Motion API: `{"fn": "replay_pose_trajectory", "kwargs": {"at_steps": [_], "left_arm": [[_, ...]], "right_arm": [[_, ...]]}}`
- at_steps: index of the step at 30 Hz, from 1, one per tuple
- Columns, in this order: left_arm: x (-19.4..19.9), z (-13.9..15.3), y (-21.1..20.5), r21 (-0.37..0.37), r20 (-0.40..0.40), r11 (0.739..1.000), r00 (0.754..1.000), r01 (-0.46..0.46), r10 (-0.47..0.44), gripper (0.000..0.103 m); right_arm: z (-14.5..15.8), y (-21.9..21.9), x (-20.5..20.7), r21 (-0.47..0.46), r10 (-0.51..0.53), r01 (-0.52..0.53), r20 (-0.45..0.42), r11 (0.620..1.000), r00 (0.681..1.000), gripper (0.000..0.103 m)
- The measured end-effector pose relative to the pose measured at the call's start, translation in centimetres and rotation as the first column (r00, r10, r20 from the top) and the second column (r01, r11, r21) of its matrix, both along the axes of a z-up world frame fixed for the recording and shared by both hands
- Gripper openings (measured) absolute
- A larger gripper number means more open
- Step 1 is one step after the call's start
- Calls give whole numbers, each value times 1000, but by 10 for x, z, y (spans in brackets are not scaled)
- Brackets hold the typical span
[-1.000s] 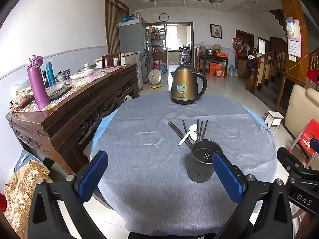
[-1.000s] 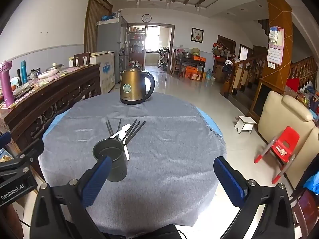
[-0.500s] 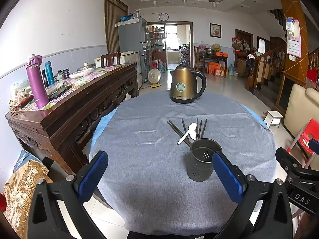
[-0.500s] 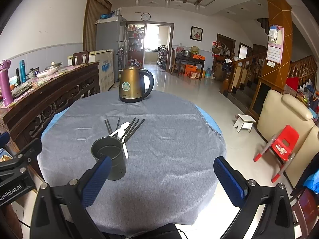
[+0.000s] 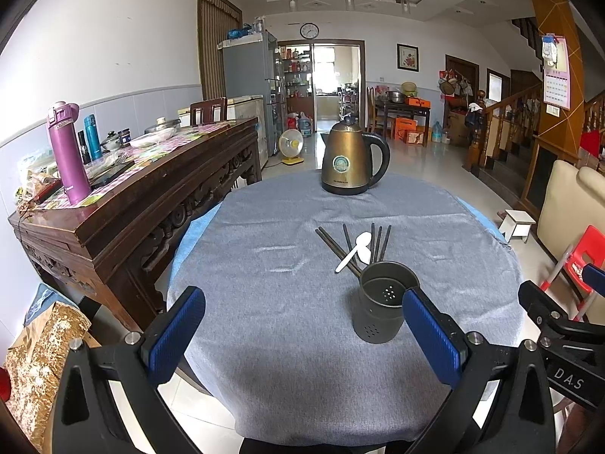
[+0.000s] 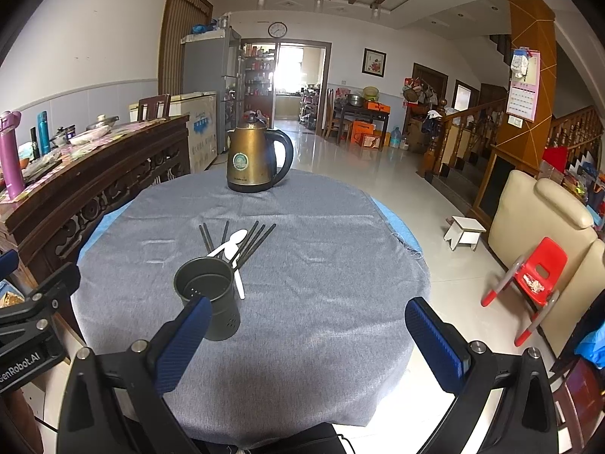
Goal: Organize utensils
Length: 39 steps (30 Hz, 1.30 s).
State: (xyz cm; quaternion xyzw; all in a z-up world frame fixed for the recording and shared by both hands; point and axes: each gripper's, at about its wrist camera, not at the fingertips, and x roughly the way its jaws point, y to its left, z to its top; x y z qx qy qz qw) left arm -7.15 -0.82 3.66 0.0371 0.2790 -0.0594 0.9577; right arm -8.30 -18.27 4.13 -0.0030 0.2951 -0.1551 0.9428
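Awaiting sorting: round table (image 5: 264, 340), grey cloth.
Dark holder cup (image 5: 383, 304) upright; black chopsticks (image 5: 378, 240) and white spoon (image 5: 353, 251) lying just behind; left gripper (image 5: 304, 331) and right gripper (image 6: 310, 338) spread, empty.

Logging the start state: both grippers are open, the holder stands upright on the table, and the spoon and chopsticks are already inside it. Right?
Not quite. The holder is empty: the spoon and chopsticks lie on the table behind it, as the left wrist view shows. The left gripper and right gripper are open, and the holder stands upright.
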Motion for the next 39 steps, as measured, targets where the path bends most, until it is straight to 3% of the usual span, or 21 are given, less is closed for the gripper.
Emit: {"fn": "replay_pose_trajectory", "kwargs": {"at_steps": [19,24,30,34,35,36,39], "left_arm": [[3,-1,2,0,-9,1000,1000,4,-4,103],[16,-1,6,2,-23,1000,1000,-3,4,103],[61,-6,19,-1,-88,1000,996,4,-4,103],[109,-18,21,-26,-178,999,983,47,-51,103],[125,-23,19,-31,-205,997,976,65,-70,103],[136,-26,17,-30,-221,997,972,76,-81,103],[177,-41,6,-45,-274,991,953,124,-132,97]], "right_arm": [[-9,1,5,17,5,-4,-42,1000,999,103],[-10,-7,18,98,21,-5,-165,995,986,103],[-20,-39,44,230,70,-35,-146,973,987,103],[-39,-66,75,302,111,-56,-167,952,980,103],[-47,-79,86,355,121,-53,-173,933,977,102],[-53,-86,92,340,113,-38,-203,940,973,101],[-76,-111,117,471,119,-8,-208,882,971,95]]}}
